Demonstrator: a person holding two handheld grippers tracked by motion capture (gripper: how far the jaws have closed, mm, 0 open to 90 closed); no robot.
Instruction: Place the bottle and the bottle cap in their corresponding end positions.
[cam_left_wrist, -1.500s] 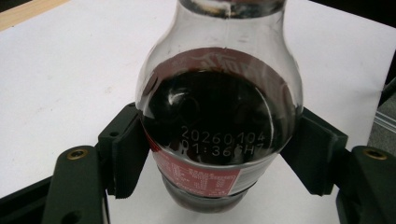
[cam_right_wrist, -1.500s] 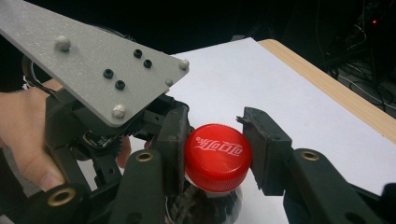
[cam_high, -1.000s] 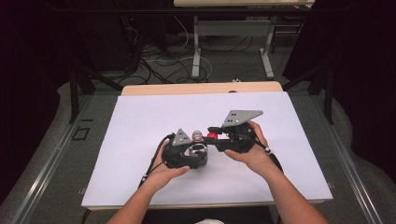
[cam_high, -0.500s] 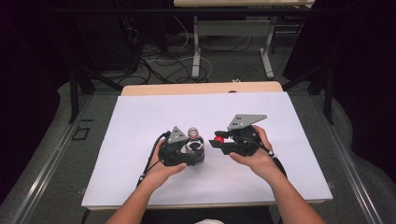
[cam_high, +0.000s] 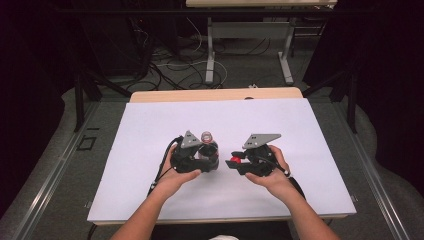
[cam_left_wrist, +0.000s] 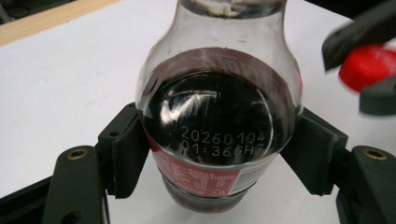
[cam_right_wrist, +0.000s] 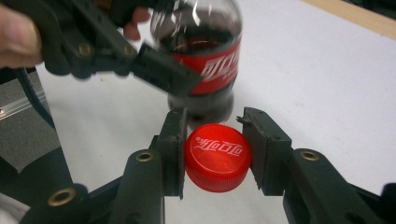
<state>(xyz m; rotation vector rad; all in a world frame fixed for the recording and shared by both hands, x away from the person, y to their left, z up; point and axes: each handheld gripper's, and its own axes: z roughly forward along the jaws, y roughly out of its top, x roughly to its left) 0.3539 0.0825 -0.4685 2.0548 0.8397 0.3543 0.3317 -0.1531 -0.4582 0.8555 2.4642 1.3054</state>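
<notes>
In the high view, two bare forearms are seen entering from the bottom edge and converging toward the lower middle of the frame. The left hand-held gripper (cam_high: 196, 156) is grasped in the left hand (cam_high: 176, 176), left of centre, with its jaws pressed against both sides of a bottle (cam_left_wrist: 218, 121). The right hand-held gripper (cam_high: 239, 162) is held in the right hand (cam_high: 270, 176), right of centre, pointed toward the left one. A red cap (cam_right_wrist: 217, 157) is pinched between its jaws. The two hand-held grippers are kept just beside each other, not touching.
</notes>
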